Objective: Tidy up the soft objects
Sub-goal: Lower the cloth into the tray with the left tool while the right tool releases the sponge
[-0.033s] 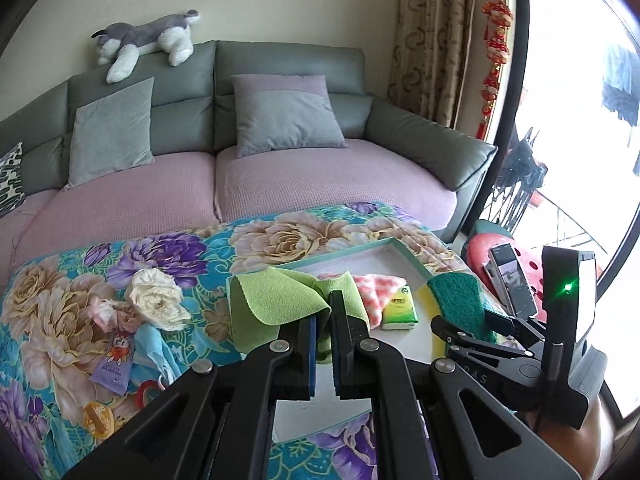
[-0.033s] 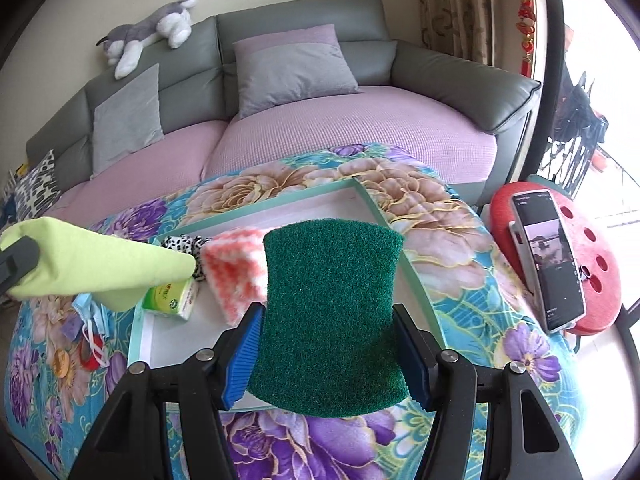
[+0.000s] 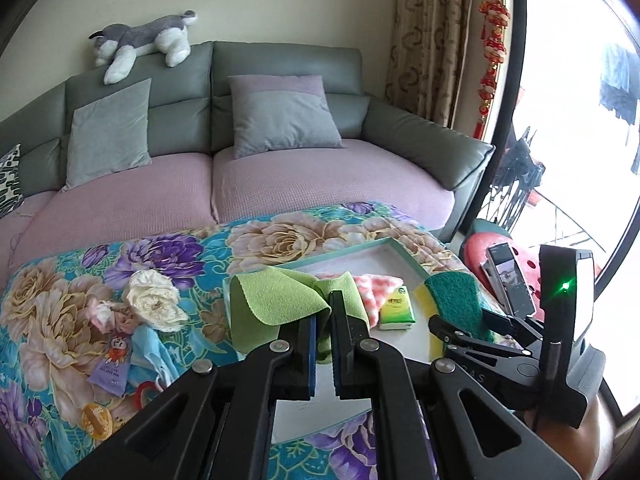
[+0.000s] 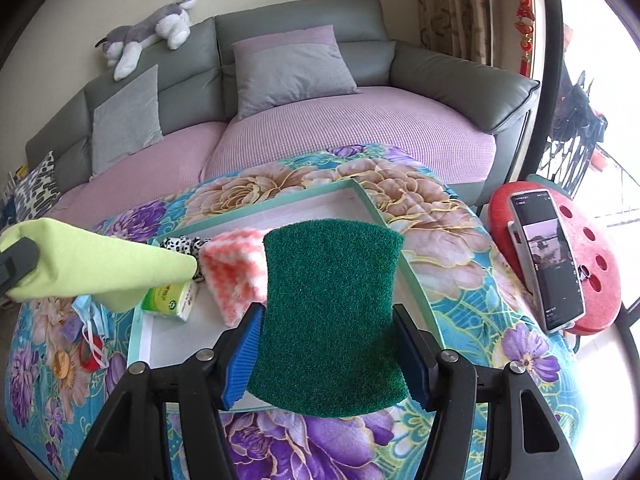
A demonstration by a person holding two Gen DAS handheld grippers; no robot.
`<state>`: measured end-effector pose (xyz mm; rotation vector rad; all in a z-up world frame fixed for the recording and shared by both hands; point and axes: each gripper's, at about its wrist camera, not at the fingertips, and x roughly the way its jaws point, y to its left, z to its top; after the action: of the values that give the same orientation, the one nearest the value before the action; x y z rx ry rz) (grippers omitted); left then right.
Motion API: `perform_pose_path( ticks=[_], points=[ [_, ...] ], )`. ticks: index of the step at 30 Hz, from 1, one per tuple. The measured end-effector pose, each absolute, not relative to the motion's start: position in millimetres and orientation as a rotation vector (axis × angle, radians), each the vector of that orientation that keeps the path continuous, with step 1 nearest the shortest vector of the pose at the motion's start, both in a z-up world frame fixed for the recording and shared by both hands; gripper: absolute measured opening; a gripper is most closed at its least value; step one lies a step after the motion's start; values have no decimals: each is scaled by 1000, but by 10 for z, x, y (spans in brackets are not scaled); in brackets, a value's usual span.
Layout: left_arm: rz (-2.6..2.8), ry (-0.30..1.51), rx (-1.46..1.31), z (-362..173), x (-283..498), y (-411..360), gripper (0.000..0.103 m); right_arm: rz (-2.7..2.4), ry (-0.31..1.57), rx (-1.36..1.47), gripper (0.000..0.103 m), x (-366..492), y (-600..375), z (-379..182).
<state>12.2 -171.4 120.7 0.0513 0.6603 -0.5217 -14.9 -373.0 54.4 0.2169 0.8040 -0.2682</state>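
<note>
My left gripper point(image 3: 326, 308) is shut on a fold of a lime-green cloth point(image 3: 272, 300), held above the left end of a teal-rimmed white tray point(image 3: 404, 252). The same cloth point(image 4: 100, 268) hangs at the left of the right wrist view. My right gripper point(image 4: 328, 312) grips a green-topped scouring sponge point(image 4: 332, 312) by its two sides, over the tray's near right part point(image 4: 368, 200). In the tray lie a pink-and-white checked cloth point(image 4: 236, 264), a green tissue pack point(image 4: 168, 296) and a leopard-print piece point(image 4: 180, 246).
The tray sits on a flowered cover point(image 3: 168, 248) in front of a sofa point(image 3: 280, 196). White fabric flowers point(image 3: 154, 304), a blue face mask point(image 3: 150, 344) and small trinkets lie left of the tray. A phone point(image 4: 548, 264) stands on a red stool point(image 4: 592, 248) at the right.
</note>
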Motion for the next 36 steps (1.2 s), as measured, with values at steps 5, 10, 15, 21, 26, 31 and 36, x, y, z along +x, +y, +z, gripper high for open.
perform_pose_path(
  ticks=[5, 10, 15, 21, 26, 31, 36],
  points=[
    [-519, 718, 75, 1042, 213, -1833, 6, -247, 838, 220, 65, -74, -3730, 430],
    [-504, 792, 90, 799, 342, -1954, 6, -234, 872, 214, 65, -16, -3699, 321],
    [-463, 902, 118, 426, 504, -2078, 6, -207, 907, 205, 65, 62, -3628, 201],
    [-421, 989, 142, 100, 631, -2121, 7, -194, 932, 192, 66, 131, -3572, 103],
    [-409, 1031, 158, -55, 675, -2139, 7, -196, 946, 169, 66, 154, -3537, 92],
    [-401, 1068, 165, -164, 704, -2141, 8, -176, 956, 148, 66, 171, -3473, 109],
    [-396, 1091, 164, -236, 755, -2133, 9, -161, 966, 133, 67, 184, -3415, 101]
  ],
)
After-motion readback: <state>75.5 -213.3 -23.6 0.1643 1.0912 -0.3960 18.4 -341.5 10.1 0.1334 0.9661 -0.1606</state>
